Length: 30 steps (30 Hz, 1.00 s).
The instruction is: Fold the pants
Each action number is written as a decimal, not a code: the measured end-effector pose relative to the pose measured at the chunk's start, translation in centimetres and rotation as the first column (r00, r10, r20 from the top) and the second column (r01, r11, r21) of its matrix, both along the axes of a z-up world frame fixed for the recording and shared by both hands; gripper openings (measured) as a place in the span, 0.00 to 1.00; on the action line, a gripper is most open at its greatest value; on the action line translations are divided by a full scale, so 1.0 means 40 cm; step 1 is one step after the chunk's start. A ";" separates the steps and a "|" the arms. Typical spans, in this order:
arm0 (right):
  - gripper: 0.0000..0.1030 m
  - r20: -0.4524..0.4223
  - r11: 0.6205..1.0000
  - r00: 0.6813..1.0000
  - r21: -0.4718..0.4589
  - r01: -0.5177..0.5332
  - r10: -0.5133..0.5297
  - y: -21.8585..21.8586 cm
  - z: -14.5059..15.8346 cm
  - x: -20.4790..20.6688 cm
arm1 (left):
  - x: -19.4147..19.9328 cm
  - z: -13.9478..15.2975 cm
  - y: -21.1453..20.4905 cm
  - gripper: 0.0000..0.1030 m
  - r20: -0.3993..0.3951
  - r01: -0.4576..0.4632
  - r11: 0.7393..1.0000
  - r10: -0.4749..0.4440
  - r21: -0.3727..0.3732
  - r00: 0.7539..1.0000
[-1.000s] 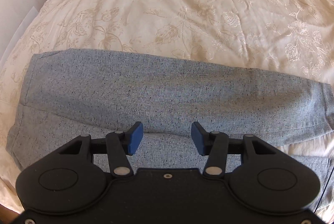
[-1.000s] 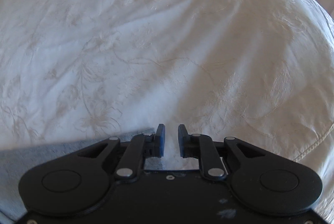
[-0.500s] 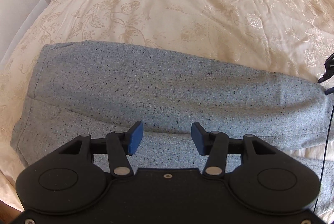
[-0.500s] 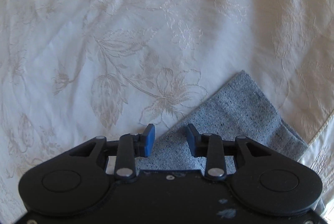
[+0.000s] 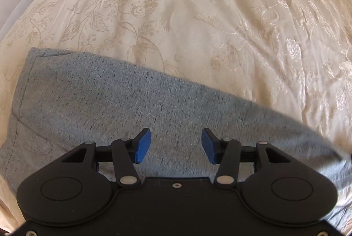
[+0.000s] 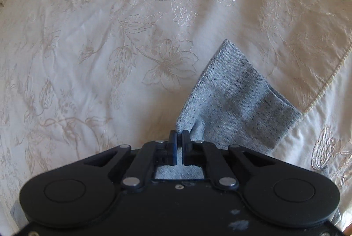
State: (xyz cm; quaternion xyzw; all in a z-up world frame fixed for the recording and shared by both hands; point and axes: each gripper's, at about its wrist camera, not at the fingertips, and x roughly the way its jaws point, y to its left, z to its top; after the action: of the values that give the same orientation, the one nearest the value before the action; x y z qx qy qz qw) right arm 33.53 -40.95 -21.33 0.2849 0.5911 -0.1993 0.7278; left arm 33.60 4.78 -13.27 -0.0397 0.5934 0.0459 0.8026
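Between the pads of the right gripper point(image 6: 179, 137) a pinch of grey fabric is caught: the jaws stand nearly together, clamped on the edge of the pants point(image 6: 233, 99) close to the leg end. Just beyond the fingertips and off to their right, the hem end fans out as a loose flap, its far corner pointing away and one side turned under in a soft roll. It lies on the bedspread point(image 6: 88, 49), a pale cover with embroidered flowers that fills everything ahead and to the left of the fingers; a corded seam runs past the flap on the right.

The left gripper point(image 5: 176, 146) is spread wide and holds nothing. Directly under and ahead of its fingers the pants point(image 5: 105, 104) lie as a broad grey band, running from well left of the fingers to past their right, where the cloth blurs. Two layers seem stacked, the lower edge showing at the left end. Beyond the band is only the bedspread point(image 5: 198, 16).

The fabric looks like a light, limp knit: it should drape and sag rather than hold a line, and will likely crease wherever it is pinched. A hold near a corner or along the hem, taking both layers together, seems best, with the free gripper taking the matching edge so the fold travels evenly.
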 end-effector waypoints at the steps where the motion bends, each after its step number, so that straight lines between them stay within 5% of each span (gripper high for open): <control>1: 0.04 0.006 1.000 1.000 -0.006 -0.016 0.016 0.006 0.009 -0.032 | 0.028 -0.005 0.006 0.55 0.001 -0.013 1.000 0.013 -0.008 1.000; 8: 0.02 -0.014 1.000 1.000 0.002 -0.012 0.012 0.024 -0.004 -0.171 | 0.186 -0.076 0.042 0.59 -0.099 -0.102 0.994 0.096 -0.049 0.990; 15: 0.02 -0.012 1.000 1.000 0.007 -0.013 0.013 0.016 -0.054 -0.150 | 0.225 -0.166 0.062 0.59 -0.211 -0.174 0.984 0.161 -0.043 0.964; 22: 0.05 0.002 0.999 0.999 0.006 -0.046 0.046 0.000 -0.031 -0.107 | 0.254 -0.192 0.049 0.60 -0.221 -0.221 0.973 0.202 -0.067 0.954; 28: 0.16 0.032 0.999 0.999 0.019 -0.027 0.027 -0.015 -0.006 -0.077 | 0.279 -0.242 0.042 0.75 -0.273 -0.245 0.969 0.239 0.010 0.932; 30: 0.30 0.037 0.999 0.999 0.045 -0.003 0.001 -0.025 -0.007 -0.052 | 0.275 -0.262 0.028 0.72 -0.289 -0.210 0.977 0.211 0.034 0.934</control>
State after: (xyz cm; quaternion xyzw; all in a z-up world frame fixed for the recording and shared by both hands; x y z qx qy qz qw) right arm 31.44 -41.95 -21.61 0.3044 0.5821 -0.1798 0.7322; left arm 44.61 5.92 -23.77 -0.0946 0.6973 0.1375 0.6971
